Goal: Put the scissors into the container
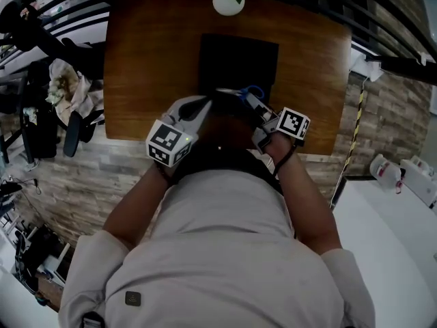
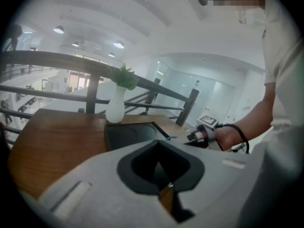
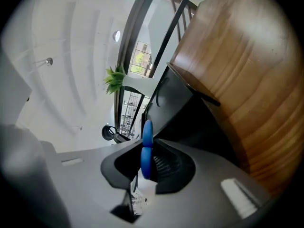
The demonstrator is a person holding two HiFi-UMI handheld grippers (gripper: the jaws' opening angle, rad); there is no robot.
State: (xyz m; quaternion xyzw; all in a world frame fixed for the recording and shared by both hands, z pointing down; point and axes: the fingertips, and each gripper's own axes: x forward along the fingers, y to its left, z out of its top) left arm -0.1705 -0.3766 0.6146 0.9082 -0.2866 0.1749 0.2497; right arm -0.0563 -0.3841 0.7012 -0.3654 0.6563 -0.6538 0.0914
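My right claw [image 3: 144, 161] grips the scissors [image 3: 147, 133] at the container's [image 1: 238, 57] near edge. Left claw [image 2: 163, 167] clenched, empty. I judge placement outstanding.

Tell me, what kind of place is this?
Probably a balcony level inside a big office-like building: a dark metal railing runs past the wooden table, and a high white ceiling carries round lights.

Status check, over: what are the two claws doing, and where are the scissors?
Left gripper shut, empty. Right gripper shut on blue-handled scissors, at the black container's near edge. White vase beyond the container, out of the path.
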